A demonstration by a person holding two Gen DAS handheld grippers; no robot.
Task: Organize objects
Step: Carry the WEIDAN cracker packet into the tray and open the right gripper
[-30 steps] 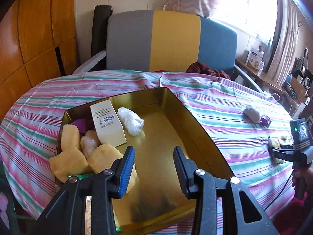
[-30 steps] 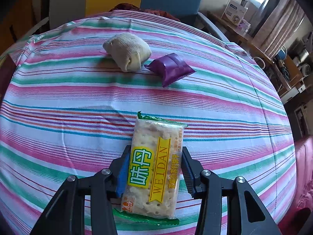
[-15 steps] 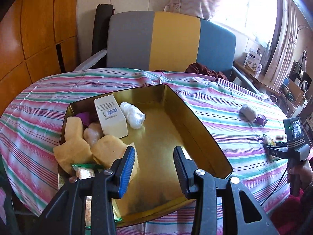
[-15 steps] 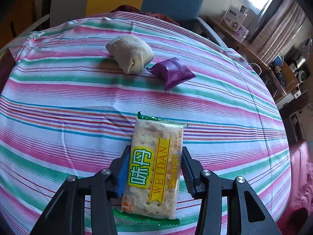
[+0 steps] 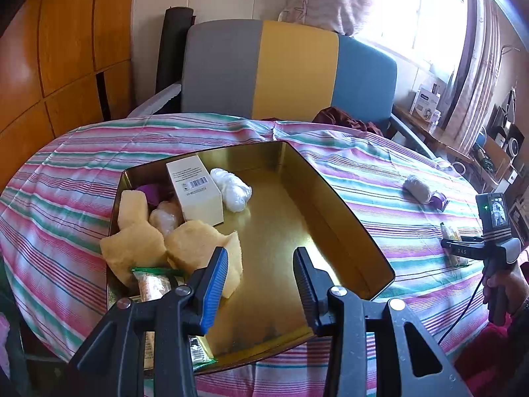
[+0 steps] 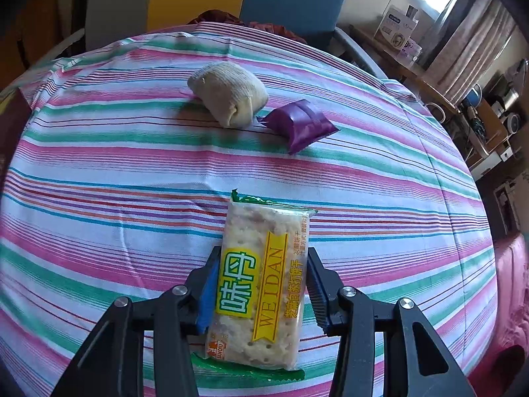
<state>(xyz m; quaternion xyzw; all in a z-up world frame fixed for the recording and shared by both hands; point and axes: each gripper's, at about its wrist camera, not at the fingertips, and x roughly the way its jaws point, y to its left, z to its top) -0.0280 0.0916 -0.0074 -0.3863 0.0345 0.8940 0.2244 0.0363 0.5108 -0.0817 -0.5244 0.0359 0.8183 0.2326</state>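
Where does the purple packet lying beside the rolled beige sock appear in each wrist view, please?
Left wrist: purple packet far right, small, just right of the beige sock.
Right wrist: purple packet upper centre, right of the sock.
Shared landmark: the striped tablecloth.

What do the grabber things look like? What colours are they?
Both the left gripper and the right gripper are black plastic, with two long jaws and round silver bolts at the joints. One jaw wears a bright blue ribbed pad, the other a dark ribbed one. In the left wrist view, the right gripper also has a small lit screen, a green light, white lettering and a black cable hanging down.
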